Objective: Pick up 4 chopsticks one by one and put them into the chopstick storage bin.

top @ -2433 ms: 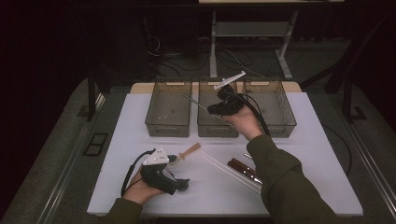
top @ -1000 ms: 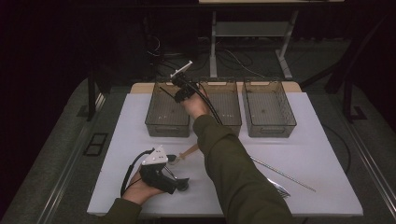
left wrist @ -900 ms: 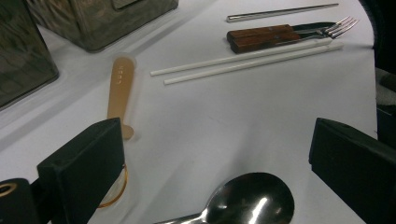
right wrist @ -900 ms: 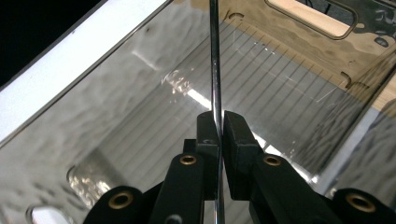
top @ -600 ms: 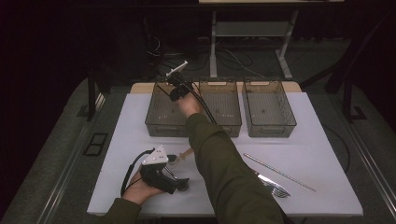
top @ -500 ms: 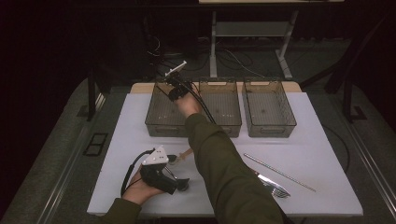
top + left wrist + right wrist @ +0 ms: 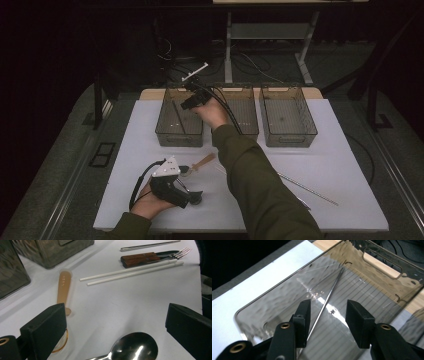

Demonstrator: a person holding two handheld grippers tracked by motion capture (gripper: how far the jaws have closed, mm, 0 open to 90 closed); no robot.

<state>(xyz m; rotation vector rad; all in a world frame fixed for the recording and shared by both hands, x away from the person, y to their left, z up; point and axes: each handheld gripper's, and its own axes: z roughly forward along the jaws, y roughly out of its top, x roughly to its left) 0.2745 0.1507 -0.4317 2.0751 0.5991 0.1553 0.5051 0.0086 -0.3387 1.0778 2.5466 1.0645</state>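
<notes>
1. Now the thin metal chopstick (image 7: pixel 329 293) lies slanted inside the left-hand smoky clear plastic bin (image 7: pixel 179 134) of three at the far edge of the white table surface (image 7: pixel 350 165), one end propped toward the bin's far wall
2. Directly above it hangs the right gripper (image 7: pixel 327 315); its jaws have just been opening and stand apart, the stick passing beneath the gap with neither pad pressing on it, so I judge it released
3. Judged by its look, the stick is light, stiff and slick, likely to roll or slide; a grip near its middle, jaws square across it, would suit best
4. Its twin, a second metal chopstick (image 7: pixel 307 188), rests near the right side of the surface toward the near edge
5. Closer in, the left gripper (image 7: pixel 117 322) rests by the near left corner with jaws wide apart, holding nothing, a shiny steel spoon (image 7: pixel 133 347) lying between them
6. Ahead of it lie a tan plastic spoon (image 7: pixel 63 287), two white plastic chopsticks (image 7: pixel 132 271) and wood-handled forks (image 7: pixel 150 258)
7. Beyond the far edge the room is dark, with cables and a metal stand on the floor
</notes>
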